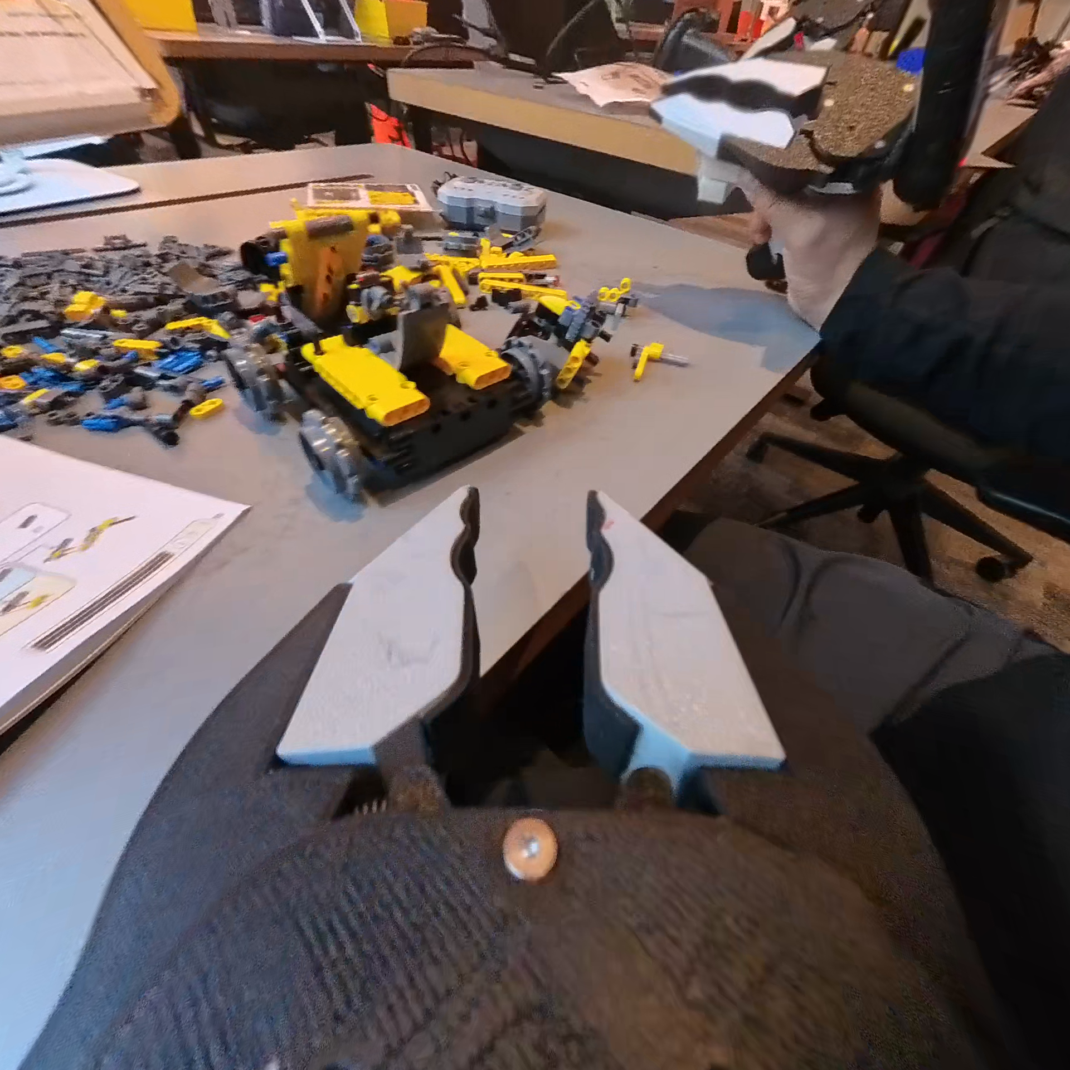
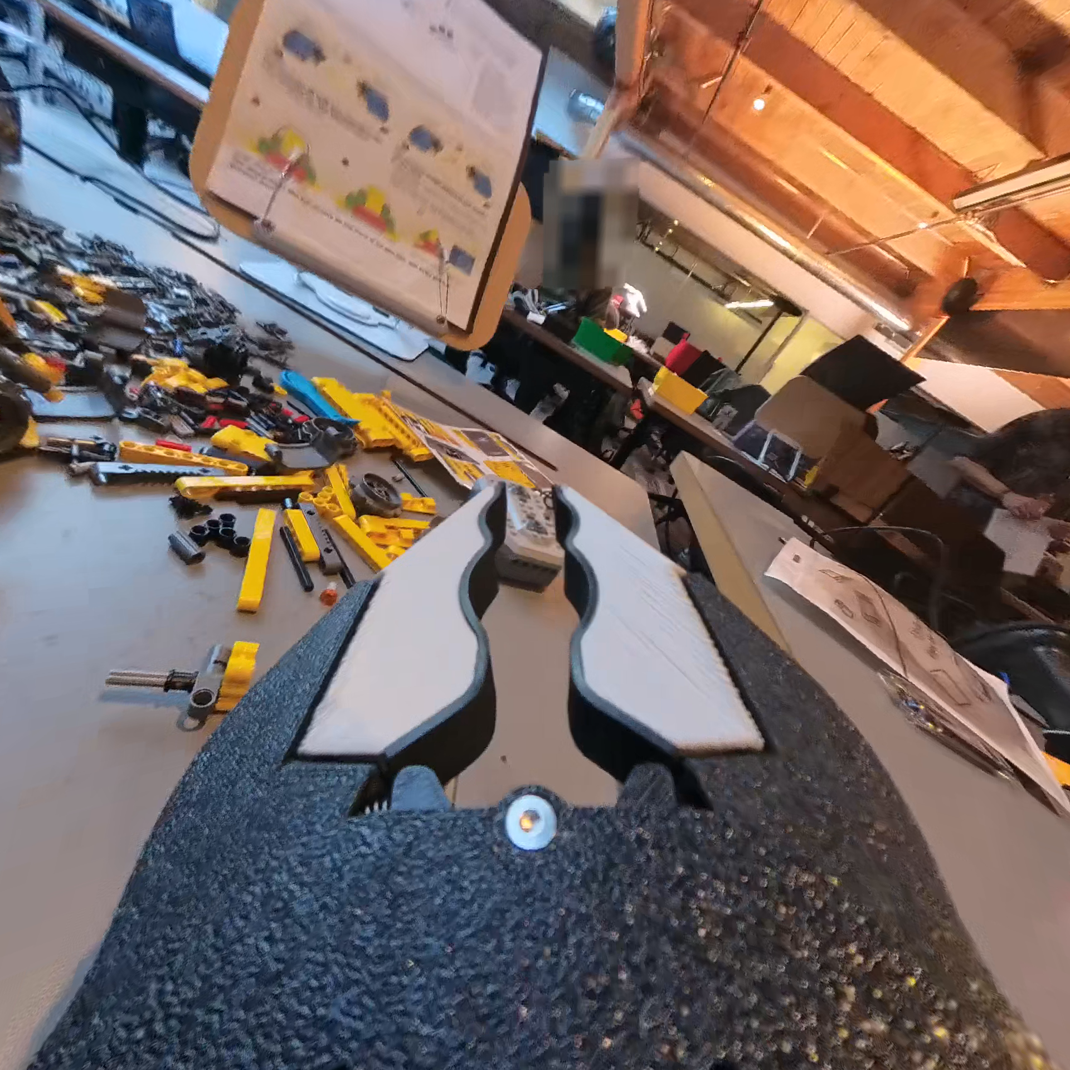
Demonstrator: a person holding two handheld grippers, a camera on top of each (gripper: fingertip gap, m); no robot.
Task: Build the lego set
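Observation:
My left gripper (image 1: 532, 502) is open and empty, low over the near edge of the grey table (image 1: 608, 428). Just ahead of it stands a partly built yellow and black brick vehicle (image 1: 394, 405) with grey wheels. My right gripper (image 2: 528, 493) is open and empty, raised above the table's right end; it also shows in the left wrist view (image 1: 741, 110), held by a hand (image 1: 822, 249). Through its gap I see a grey battery box (image 2: 530, 550), farther off on the table. A small yellow and grey axle piece (image 2: 202, 683) lies alone to its left.
Loose black, blue and yellow bricks (image 1: 116, 324) cover the table's left. An open instruction booklet (image 1: 87, 579) lies at the near left. A board with a printed sheet (image 2: 370, 162) stands behind. An office chair (image 1: 903, 480) and a second table with papers (image 2: 903, 648) are at the right. Some 35 centimetres of space lies between my two pairs of fingers.

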